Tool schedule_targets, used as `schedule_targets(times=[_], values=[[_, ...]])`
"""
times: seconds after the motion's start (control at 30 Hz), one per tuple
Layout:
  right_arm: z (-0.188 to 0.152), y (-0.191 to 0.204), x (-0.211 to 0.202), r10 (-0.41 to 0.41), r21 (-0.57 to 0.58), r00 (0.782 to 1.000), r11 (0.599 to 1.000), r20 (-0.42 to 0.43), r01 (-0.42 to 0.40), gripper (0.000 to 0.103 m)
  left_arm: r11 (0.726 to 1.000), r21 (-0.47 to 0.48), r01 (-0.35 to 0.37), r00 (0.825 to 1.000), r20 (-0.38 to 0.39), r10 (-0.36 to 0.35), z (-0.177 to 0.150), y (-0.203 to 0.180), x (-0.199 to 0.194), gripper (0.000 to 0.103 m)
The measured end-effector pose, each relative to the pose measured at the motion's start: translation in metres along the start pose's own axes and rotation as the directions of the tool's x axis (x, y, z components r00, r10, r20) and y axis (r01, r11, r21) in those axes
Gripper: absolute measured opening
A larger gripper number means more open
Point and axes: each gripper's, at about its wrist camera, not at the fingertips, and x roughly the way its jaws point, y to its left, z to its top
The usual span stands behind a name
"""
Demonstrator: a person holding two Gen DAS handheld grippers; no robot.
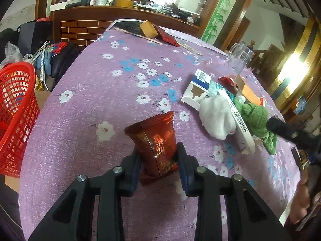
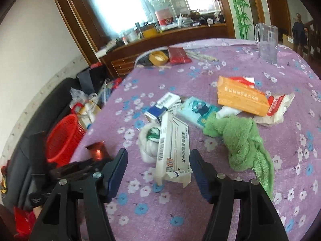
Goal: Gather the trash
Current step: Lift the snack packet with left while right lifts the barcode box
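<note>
— What has the left gripper [image 1: 158,160] got?
— A shiny red foil snack wrapper [image 1: 155,144], clamped just above the purple flowered tablecloth [image 1: 90,104].
— And the right gripper [image 2: 158,166]?
— Jaws apart, around the near end of a long white cardboard medicine box [image 2: 171,146], not pressing it.

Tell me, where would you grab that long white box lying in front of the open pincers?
Probably across its narrow width near the torn near end, coming down from above and from the near side. The long white box lies flat, lengthwise toward the right gripper, whose open jaws already straddle that end; a white wad crowds its left side.
</note>
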Motion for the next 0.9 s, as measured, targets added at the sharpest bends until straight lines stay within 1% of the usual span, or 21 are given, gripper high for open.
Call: schedule_targets(times=[0.07,0.1,0.17,0.2,0.23,0.3,0.37,0.4,0.43,0.47,0.57,0.63,0.73,0.83,0.9], values=[[-0.005,0.007,0.009,-0.021,-0.032,0.999,0.999,-0.024,0.020,0.068,1.000,0.005,0.000,1.000,0.000,0.000,0.000,-0.001,0.001,0.032],[-0.008,0.012,0.013,-0.035,-0.067,0.999,0.997,-0.032,0.033,0.068,1.000,0.006,0.001,1.000,0.000,-0.001,0.000,-0.001,0.001,0.032],[-0.014,0.028,0.021,-0.100,-0.172,0.994,0.981,-0.039,0.092,0.068,1.000,0.008,0.001,1.000,0.000,-0.001,0.000,-0.002,0.001,0.032],[-0.018,0.036,0.026,-0.152,-0.233,0.988,0.962,-0.029,0.141,0.068,1.000,0.008,0.001,1.000,0.001,-0.001,-0.001,-0.002,0.001,0.032],[-0.020,0.039,0.029,-0.189,-0.268,0.982,0.947,-0.016,0.178,0.068,1.000,0.008,0.001,1.000,0.001,-0.001,-0.001,-0.002,0.001,0.032],[-0.025,0.045,0.040,-0.297,-0.345,0.955,0.894,0.022,0.286,0.068,1.000,0.005,0.002,1.000,0.001,-0.002,-0.001,-0.002,0.001,0.032],[-0.025,0.042,0.046,-0.339,-0.368,0.940,0.870,0.036,0.328,0.066,1.000,0.004,0.002,1.000,0.001,-0.002,-0.002,-0.002,0.001,0.032],[-0.025,0.039,0.048,-0.346,-0.371,0.938,0.867,0.036,0.334,0.061,1.000,0.004,0.002,1.000,0.001,-0.002,-0.002,-0.003,0.001,0.032],[-0.024,0.036,0.047,-0.346,-0.367,0.937,0.868,0.034,0.334,0.044,1.000,0.005,0.002,1.000,0.000,-0.002,-0.002,-0.003,0.001,0.032],[-0.023,0.033,0.046,-0.345,-0.361,0.938,0.872,0.028,0.331,0.028,1.000,0.004,0.002,1.000,0.000,-0.002,-0.002,-0.003,0.001,0.032],[-0.022,0.021,0.040,-0.336,-0.327,0.941,0.886,0.034,0.328,0.021,1.000,0.004,-0.001,1.000,-0.001,0.001,-0.002,-0.002,0.001,0.032],[-0.021,0.012,0.035,-0.315,-0.273,0.949,0.910,0.031,0.311,0.020,1.000,0.007,-0.004,1.000,0.000,0.004,-0.002,-0.002,0.001,0.032],[-0.023,-0.004,0.024,-0.245,-0.182,0.969,0.952,0.031,0.247,0.016,1.000,0.013,-0.009,1.000,0.002,0.009,-0.002,-0.003,0.001,0.032],[-0.029,-0.013,0.013,-0.175,-0.121,0.983,0.976,0.052,0.180,0.016,1.000,0.018,-0.020,1.000,0.011,0.020,-0.002,-0.004,0.000,0.032],[-0.034,-0.015,0.008,-0.148,-0.096,0.987,0.983,0.065,0.154,0.016,0.999,0.019,-0.034,0.999,0.022,0.033,-0.002,-0.005,-0.001,0.032]])
